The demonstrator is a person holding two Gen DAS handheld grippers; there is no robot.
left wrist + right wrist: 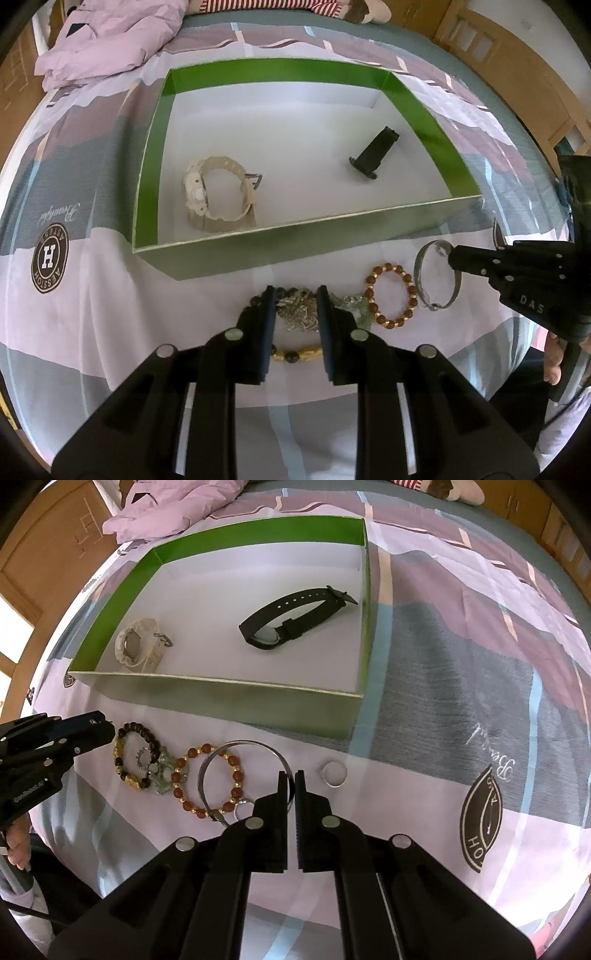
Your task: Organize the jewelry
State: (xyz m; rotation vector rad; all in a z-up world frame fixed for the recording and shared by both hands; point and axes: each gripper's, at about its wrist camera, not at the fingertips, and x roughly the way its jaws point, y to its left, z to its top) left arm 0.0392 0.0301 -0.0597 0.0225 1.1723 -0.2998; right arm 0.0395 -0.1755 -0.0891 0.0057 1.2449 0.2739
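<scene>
At the lower centre of the right wrist view, the right gripper (291, 775) is clamped on the far rim of the silver bangle (242, 771). The bangle is judged rigid, light and slick, so a grip across the thin rim suits it. In the left wrist view, the left gripper (295, 295) is seen with narrowly parted jaws around the dark bead bracelet (295, 352); whether it is pinched cannot be told. Beside it lies the brown bead bracelet (391, 295), loose and floppy. The green box (295, 236) is found across the upper half.
</scene>
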